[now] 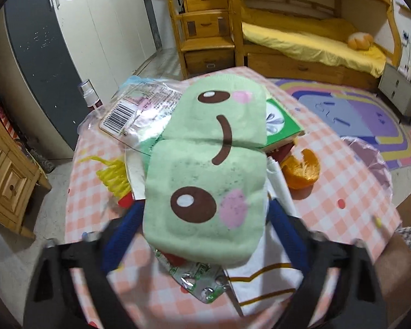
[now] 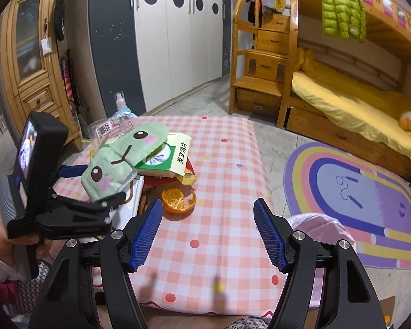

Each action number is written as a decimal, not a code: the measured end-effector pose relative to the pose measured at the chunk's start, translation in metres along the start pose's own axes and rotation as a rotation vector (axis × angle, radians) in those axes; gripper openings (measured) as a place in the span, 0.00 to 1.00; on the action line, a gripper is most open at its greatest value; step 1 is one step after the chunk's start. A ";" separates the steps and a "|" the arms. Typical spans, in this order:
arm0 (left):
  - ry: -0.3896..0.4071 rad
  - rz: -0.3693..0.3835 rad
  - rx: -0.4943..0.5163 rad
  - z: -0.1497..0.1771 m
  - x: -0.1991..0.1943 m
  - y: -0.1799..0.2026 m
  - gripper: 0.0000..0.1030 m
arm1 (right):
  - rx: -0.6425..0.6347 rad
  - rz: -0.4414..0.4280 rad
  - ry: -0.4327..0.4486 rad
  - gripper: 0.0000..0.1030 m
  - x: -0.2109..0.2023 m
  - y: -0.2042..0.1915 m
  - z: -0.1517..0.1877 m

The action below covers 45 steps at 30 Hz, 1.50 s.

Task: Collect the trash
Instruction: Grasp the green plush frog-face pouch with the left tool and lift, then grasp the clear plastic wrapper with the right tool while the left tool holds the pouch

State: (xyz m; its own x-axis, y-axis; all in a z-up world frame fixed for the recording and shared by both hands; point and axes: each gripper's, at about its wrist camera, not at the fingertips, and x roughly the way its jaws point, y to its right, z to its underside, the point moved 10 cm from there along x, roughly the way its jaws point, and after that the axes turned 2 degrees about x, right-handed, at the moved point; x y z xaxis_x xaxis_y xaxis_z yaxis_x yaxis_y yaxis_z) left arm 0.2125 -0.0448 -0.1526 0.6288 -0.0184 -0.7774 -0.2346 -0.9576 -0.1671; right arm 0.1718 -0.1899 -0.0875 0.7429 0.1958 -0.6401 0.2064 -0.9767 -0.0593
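My left gripper is shut on a green eye mask with a cartoon face and holds it above the table's trash pile; both show in the right wrist view, the gripper and the mask. Under it lie a green and white medicine box, a clear plastic bag with a barcode, a foil pill blister, white paper and an orange peel. My right gripper is open and empty, above the checked tablecloth near its front edge.
A spray bottle stands at the table's far left corner. A pink plastic bag sits by the table's right side. Yellow string lies left of the pile. A rainbow rug, bunk bed and wardrobes surround the table.
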 end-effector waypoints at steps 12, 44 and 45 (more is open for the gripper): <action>0.178 0.059 -0.084 -0.058 -0.055 -0.013 0.12 | 0.031 -0.028 0.017 0.68 -0.011 0.000 -0.002; 0.200 -0.103 -0.366 0.021 -0.101 -0.156 0.11 | -0.095 -0.165 -0.048 0.48 0.075 -0.108 -0.054; 0.198 -0.106 -0.365 0.021 -0.097 -0.157 0.11 | -0.088 -0.164 -0.052 0.47 0.078 -0.107 -0.054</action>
State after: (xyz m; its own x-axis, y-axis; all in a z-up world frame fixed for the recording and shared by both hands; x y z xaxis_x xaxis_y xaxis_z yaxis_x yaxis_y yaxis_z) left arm 0.1724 0.1138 -0.0634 0.7736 0.0648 -0.6304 0.0941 -0.9955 0.0131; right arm 0.2426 -0.0651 -0.0897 0.6611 0.3445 -0.6666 0.3787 -0.9201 -0.0999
